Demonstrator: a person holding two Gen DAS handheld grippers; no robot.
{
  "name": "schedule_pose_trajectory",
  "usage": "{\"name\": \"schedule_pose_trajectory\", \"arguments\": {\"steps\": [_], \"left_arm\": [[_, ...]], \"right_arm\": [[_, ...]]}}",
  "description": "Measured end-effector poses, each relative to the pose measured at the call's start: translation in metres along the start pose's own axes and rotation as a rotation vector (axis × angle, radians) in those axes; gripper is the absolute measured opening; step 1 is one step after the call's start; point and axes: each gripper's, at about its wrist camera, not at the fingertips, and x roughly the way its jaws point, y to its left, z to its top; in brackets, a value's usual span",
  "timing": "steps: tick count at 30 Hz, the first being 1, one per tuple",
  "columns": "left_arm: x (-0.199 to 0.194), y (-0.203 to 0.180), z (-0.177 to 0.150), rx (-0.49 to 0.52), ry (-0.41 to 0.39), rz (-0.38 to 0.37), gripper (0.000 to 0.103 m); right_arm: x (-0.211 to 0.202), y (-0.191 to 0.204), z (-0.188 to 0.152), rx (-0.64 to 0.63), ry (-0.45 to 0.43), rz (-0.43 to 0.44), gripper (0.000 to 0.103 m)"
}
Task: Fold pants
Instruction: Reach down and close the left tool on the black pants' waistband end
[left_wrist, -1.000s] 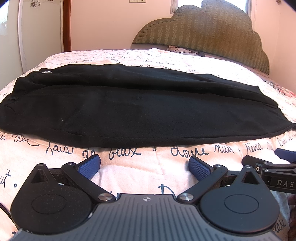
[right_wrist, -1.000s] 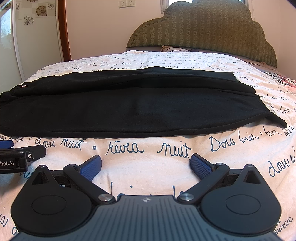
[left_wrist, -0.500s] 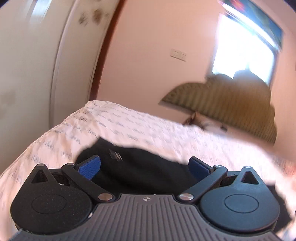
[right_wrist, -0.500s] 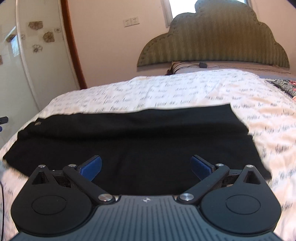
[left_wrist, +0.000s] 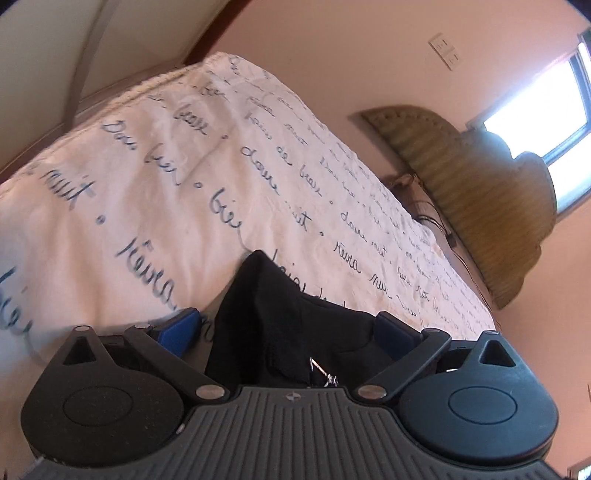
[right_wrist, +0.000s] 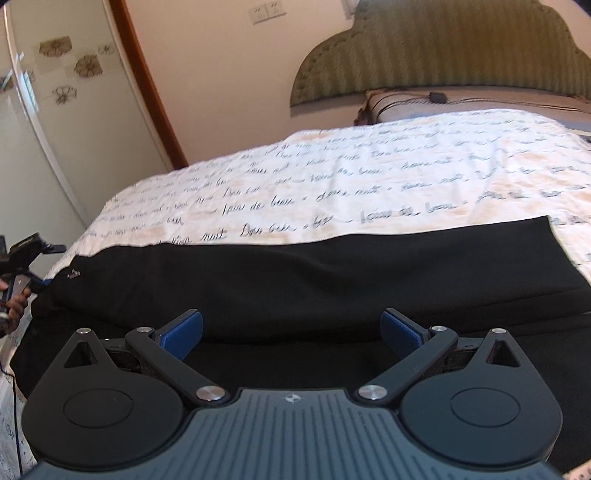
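Observation:
Black pants (right_wrist: 314, 273) lie flat and lengthwise across the bed in the right wrist view, waistband end with a small label (right_wrist: 74, 274) at the left. My right gripper (right_wrist: 291, 332) is open, low over the pants' near edge. My left gripper (left_wrist: 286, 328) is open, tilted, with the waistband corner of the pants (left_wrist: 273, 314) bunched between its blue pads; the pads stand apart from the cloth. The left gripper also shows at the far left of the right wrist view (right_wrist: 22, 254), held in a hand.
The bed has a white cover with dark script writing (right_wrist: 332, 184). A green padded headboard (right_wrist: 443, 48) and a pillow (right_wrist: 461, 103) are at the back. A white wardrobe (right_wrist: 55, 110) stands left of the bed.
Both grippers moved forward from the bed's near edge onto the pants. The left one swung left and tilted to the waistband corner. Both stayed open.

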Motion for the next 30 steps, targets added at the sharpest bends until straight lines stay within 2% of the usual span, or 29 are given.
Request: {"name": "schedule_pose_trajectory", "arguments": {"steps": [4,8,10,11,12,13,14,17,19,22,25,26,30], "left_arm": [[0.019,-0.004,0.015,0.032,0.027,-0.009,0.102],[0.03,-0.014,0.022,0.076,0.039,0.026,0.099],[0.03,-0.019,0.019,0.131,0.027,0.073,0.079],[0.03,-0.022,0.018,0.163,0.027,0.104,0.073],[0.028,-0.023,0.017,0.183,0.023,0.129,0.06],[0.025,-0.023,0.017,0.197,0.022,0.146,0.04],[0.024,-0.022,0.017,0.209,0.024,0.163,0.031],[0.015,-0.021,0.012,0.23,0.018,0.139,0.016],[0.003,-0.028,0.008,0.26,-0.029,0.128,0.013],[-0.028,-0.048,0.0,0.311,-0.137,0.052,0.012],[-0.063,-0.078,-0.017,0.388,-0.26,-0.03,0.011],[-0.076,-0.086,-0.026,0.421,-0.303,-0.061,0.01],[-0.121,-0.111,-0.07,0.526,-0.46,-0.188,0.01]], "right_arm": [[0.023,0.013,0.004,-0.033,0.032,0.013,0.103],[0.04,0.023,0.009,-0.068,0.053,0.033,0.103],[0.046,0.028,0.011,-0.085,0.058,0.042,0.103],[0.048,0.031,0.013,-0.093,0.06,0.049,0.103],[0.051,0.033,0.013,-0.1,0.062,0.057,0.103],[0.053,0.036,0.014,-0.11,0.066,0.061,0.103],[0.055,0.039,0.014,-0.122,0.069,0.063,0.103],[0.059,0.048,0.017,-0.164,0.066,0.077,0.103],[0.061,0.052,0.021,-0.185,0.059,0.094,0.103],[0.066,0.055,0.029,-0.224,0.024,0.15,0.103],[0.071,0.054,0.037,-0.317,-0.06,0.285,0.103],[0.077,0.055,0.042,-0.36,-0.063,0.32,0.103],[0.114,0.062,0.075,-0.44,0.056,0.395,0.103]]}}
